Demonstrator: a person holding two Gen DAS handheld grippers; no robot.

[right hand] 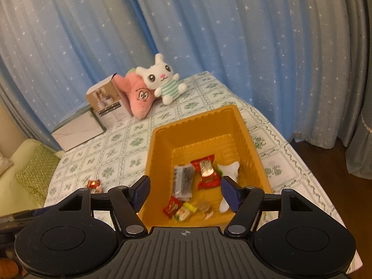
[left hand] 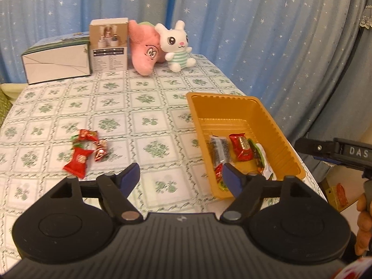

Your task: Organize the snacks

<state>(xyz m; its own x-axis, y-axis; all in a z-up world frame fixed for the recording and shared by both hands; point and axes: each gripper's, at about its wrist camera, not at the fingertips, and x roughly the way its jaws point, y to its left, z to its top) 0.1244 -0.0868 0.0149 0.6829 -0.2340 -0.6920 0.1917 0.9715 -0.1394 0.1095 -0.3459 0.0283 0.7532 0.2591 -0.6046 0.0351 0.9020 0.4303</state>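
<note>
Sitting near the right edge of the table (left hand: pixel 144 121) is a gold plastic tray (left hand: pixel 286 148), a deep box shape with ridged, wavy walls. Snacks lie in its near end: a clear packet with dark bits (right hand: pixel 183 181), a shiny red candy with a gold spot (right hand: pixel 207 171), a white crinkly wrapper (right hand: pixel 229 168), a small red pack (right hand: pixel 172 207) and a yellow-green sweet (right hand: pixel 185 212). Three more red candies (left hand: pixel 87 150) in twisted shiny wrappers lie in a little bunch on the table toward the left edge, well apart from the tray.

A cloth with green flower squares covers the table. At the far edge stand a flat white box (left hand: pixel 57 60), a tall brown cardboard box (left hand: pixel 109 46), a soft pink plush (left hand: pixel 144 48) and a fluffy white bunny (left hand: pixel 176 46) in a striped green shirt.

The left gripper (left hand: pixel 182 176) has its blue-tipped tongs spread, with nothing between them. The right gripper (right hand: pixel 184 189) hangs over the tray's near end, tongs spread too, pinching nothing.
</note>
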